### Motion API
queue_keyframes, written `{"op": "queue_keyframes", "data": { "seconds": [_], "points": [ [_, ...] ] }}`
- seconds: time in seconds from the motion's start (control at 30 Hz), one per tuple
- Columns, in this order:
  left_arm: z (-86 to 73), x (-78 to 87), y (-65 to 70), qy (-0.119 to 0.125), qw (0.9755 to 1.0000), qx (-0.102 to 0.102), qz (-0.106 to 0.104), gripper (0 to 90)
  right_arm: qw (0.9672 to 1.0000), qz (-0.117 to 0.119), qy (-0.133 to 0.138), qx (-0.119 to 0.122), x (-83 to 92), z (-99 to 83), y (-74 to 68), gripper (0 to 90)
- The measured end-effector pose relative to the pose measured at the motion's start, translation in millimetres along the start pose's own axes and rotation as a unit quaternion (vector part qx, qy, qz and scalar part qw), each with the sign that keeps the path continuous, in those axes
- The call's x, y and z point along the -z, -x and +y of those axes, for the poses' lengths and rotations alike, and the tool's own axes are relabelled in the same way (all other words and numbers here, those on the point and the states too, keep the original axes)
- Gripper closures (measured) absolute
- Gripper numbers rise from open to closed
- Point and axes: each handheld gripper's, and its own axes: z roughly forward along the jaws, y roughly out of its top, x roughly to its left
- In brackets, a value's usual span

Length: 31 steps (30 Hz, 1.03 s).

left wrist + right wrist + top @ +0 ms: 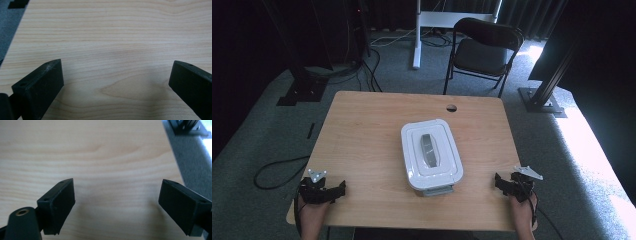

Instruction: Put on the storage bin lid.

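A white lidded plastic box [431, 152] with a grey handle [429, 150] on its lid lies in the middle of the wooden table [362, 135]. My left gripper [321, 187] rests near the table's front left corner, far left of the box. Its jaws stand wide apart over bare wood, so my left gripper [116, 75] is open with nothing between them. My right gripper [513, 184] sits near the front right corner, right of the box. My right gripper [117, 195] is open too, over bare wood close to the table's right edge.
A round cable hole [451, 107] is in the table's far edge. Behind the table stand a black folding chair [484, 50] and a white desk leg [417, 35]. Black stand bases [302, 90] and cables lie on the grey carpet.
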Motion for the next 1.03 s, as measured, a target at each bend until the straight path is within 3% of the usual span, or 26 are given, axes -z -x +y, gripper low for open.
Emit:
{"op": "queue_keyframes", "data": {
  "seconds": [0.23, 1.03],
  "points": [
    [1.3, -3.3, 0.9, -0.006, 1.0000, 0.000, 0.002, 0.2, 0.9996, 0.001, -0.015, 0.024, -3.1, 1.0, -6.4, 12.6],
    [5.7, -7.5, 2.4, -0.006, 1.0000, 0.001, 0.002, 0.2, 0.9996, 0.003, -0.016, 0.025, -8.5, 5.5, -9.7, 12.2]
  ]
}}
